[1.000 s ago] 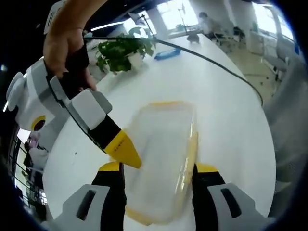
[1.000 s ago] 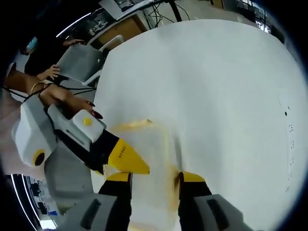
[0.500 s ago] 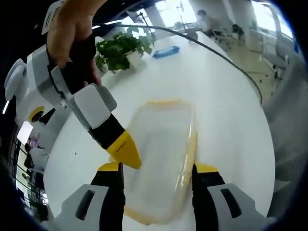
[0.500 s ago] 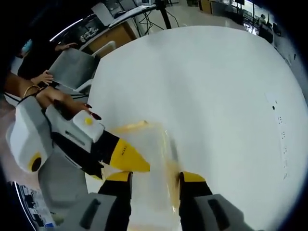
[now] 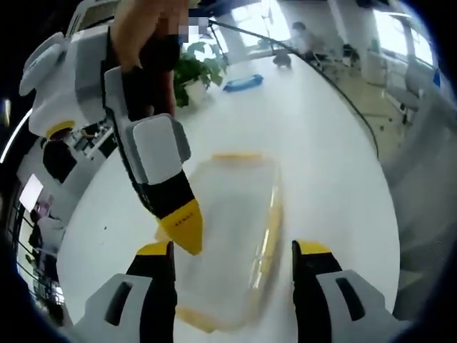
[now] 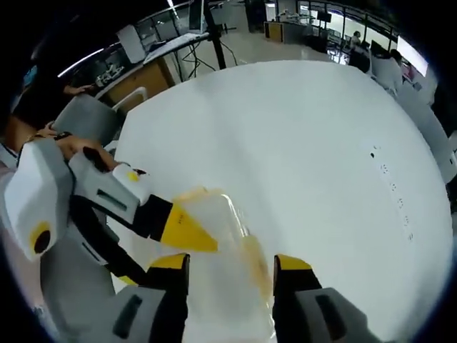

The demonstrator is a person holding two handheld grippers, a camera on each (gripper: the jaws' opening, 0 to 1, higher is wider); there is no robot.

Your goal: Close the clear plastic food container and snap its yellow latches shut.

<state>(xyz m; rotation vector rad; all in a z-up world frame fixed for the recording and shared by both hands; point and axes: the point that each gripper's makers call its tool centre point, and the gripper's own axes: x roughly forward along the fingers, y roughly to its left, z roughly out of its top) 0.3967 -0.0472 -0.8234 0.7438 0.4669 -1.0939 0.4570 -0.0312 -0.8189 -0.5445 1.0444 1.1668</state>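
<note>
1. The container (image 5: pixel 228 236) lay flat on the white bench (image 5: pixel 328 164), between the two claws. Its lid looked already down on the box, so I judged the closing itself as done or almost done.
2. The latches were the part left. A yellow latch (image 5: pixel 270 230) ran along one long side, and another yellow strip (image 5: pixel 235 154) showed at the far short end. The pictures were blurred there, so I could not tell whether any latch was snapped.
3. The left claw (image 5: pixel 232 251) stood wide, its two jaws on either side of the near end of the container, holding nothing.
4. The right claw (image 6: pixel 230 261) was also apart, over its own near end of the container (image 6: pixel 214 236), not clamped on it. In the left gripper view its yellow tip (image 5: pixel 180 227) pointed down at the lid's long edge; whether it touched, I could not tell.
5. In the left gripper view the container's long axis ran away from the camera, its far short end pointing toward the plant (image 5: pixel 196 70).
</note>
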